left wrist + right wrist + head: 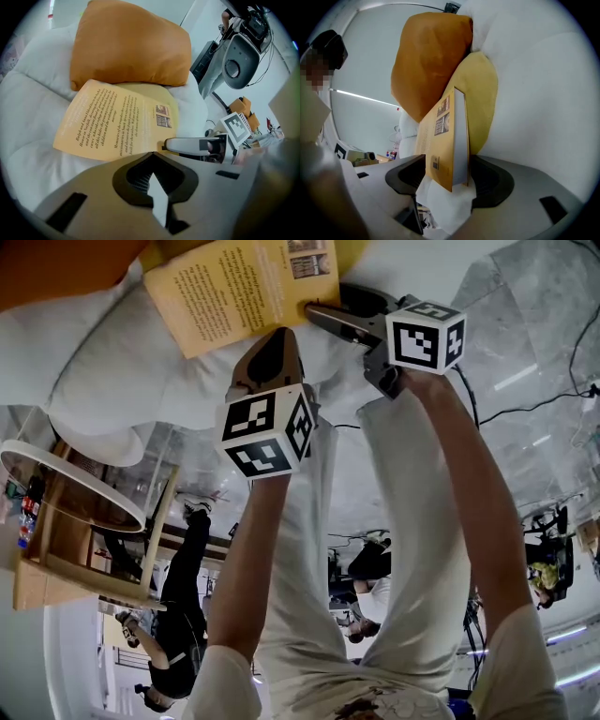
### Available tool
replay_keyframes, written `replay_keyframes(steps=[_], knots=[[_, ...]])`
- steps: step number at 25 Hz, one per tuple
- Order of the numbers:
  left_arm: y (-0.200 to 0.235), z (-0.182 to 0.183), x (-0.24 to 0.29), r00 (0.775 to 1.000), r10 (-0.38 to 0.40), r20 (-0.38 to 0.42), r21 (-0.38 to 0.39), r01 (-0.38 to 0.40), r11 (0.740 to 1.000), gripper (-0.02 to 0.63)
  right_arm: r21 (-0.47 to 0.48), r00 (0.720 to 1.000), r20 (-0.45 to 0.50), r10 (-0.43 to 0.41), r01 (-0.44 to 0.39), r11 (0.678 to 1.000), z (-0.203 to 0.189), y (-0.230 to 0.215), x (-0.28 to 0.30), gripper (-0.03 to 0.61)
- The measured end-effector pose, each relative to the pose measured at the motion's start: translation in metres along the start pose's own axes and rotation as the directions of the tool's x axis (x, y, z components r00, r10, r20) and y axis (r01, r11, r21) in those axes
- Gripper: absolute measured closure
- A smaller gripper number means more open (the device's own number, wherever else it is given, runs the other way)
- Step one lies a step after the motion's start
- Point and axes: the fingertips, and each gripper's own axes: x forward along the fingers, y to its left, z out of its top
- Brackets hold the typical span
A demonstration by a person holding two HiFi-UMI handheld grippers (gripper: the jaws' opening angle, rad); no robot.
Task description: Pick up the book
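Two grippers are hovering over white bedding (112,362), both angled toward the book (244,287). In the head view the book is lying back cover up at twelve o'clock, with an orange pillow (66,263) peeking in at about ten o'clock.

The right gripper (328,307) is reaching in from the book's four o'clock side, and its tips are sitting right at the book's near corner. In the right gripper view the jaws are standing spread wide, one on either side of that corner, so the book (443,140) is rising edge-on between them. Each pad is lying just beside a cover. I am not seeing either one squeezing, so the book is sitting loose in the gap, not clamped. Bedding (534,93) is showing through beneath the corner. A yellow cushion (483,93) is leaning behind the book at one o'clock, and the pillow (426,61) is looming at twelve.

The left gripper (272,338) is hanging at the book's six o'clock side, pointing steeply down, just short of the lower edge. In the left gripper view its jaws are drawn together at the tips, with only a thin sliver of white showing through the pads and nothing gripped. The book (117,122) is lying beyond the left gripper (152,157) toward eleven o'clock. The pillow (131,44) is propped past the book's far edge, and the bedding (28,103) is spreading out at nine o'clock.
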Motion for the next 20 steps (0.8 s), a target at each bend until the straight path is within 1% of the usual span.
replay_keyframes(steps=[2, 4, 6, 8, 10, 12, 17, 18, 20], knots=[[-0.004, 0.002, 0.0, 1.0, -0.003, 0.004, 0.0, 0.003, 1.0, 0.607, -0.003, 0.999, -0.033, 0.026, -0.026, 1.0, -0.002, 0.006, -0.001, 0.272], [-0.01, 0.006, -0.002, 1.0, -0.008, 0.011, 0.004, 0.008, 1.0, 0.607, -0.012, 0.998, -0.047, 0.034, -0.034, 0.999, -0.002, 0.012, -0.005, 0.272], [-0.015, 0.008, -0.004, 1.0, -0.011, 0.016, 0.002, 0.011, 1.0, 0.607, 0.007, 0.998, -0.033, 0.057, -0.057, 0.998, -0.001, 0.017, -0.012, 0.272], [-0.02, 0.01, -0.006, 1.0, -0.014, 0.024, 0.001, 0.013, 1.0, 0.607, 0.044, 0.995, -0.014, 0.099, -0.098, 0.994, 0.001, 0.022, -0.017, 0.273], [-0.022, 0.013, -0.009, 0.999, -0.015, 0.032, 0.002, 0.015, 1.0, 0.607, 0.062, 0.993, -0.014, 0.118, -0.117, 0.991, 0.002, 0.024, -0.019, 0.273], [-0.021, 0.015, -0.013, 0.999, -0.015, 0.038, 0.002, 0.015, 1.0, 0.607, 0.066, 0.995, -0.03, 0.095, -0.093, 0.993, 0.001, 0.019, -0.014, 0.273], [-0.015, 0.012, -0.017, 0.999, -0.009, 0.038, -0.01, 0.01, 1.0, 0.607, 0.104, 0.996, -0.089, -0.007, 0.016, 0.994, -0.006, -0.004, 0.006, 0.272], [-0.012, 0.011, -0.018, 0.999, -0.007, 0.038, -0.014, 0.007, 1.0, 0.607, 0.109, 0.995, -0.096, -0.01, 0.021, 0.994, -0.007, -0.006, 0.009, 0.272], [-0.002, 0.012, -0.02, 0.999, -0.002, 0.038, -0.025, 0.003, 1.0, 0.607, 0.11, 0.994, -0.113, 0.013, 0.0, 0.994, -0.007, -0.001, 0.016, 0.272]])
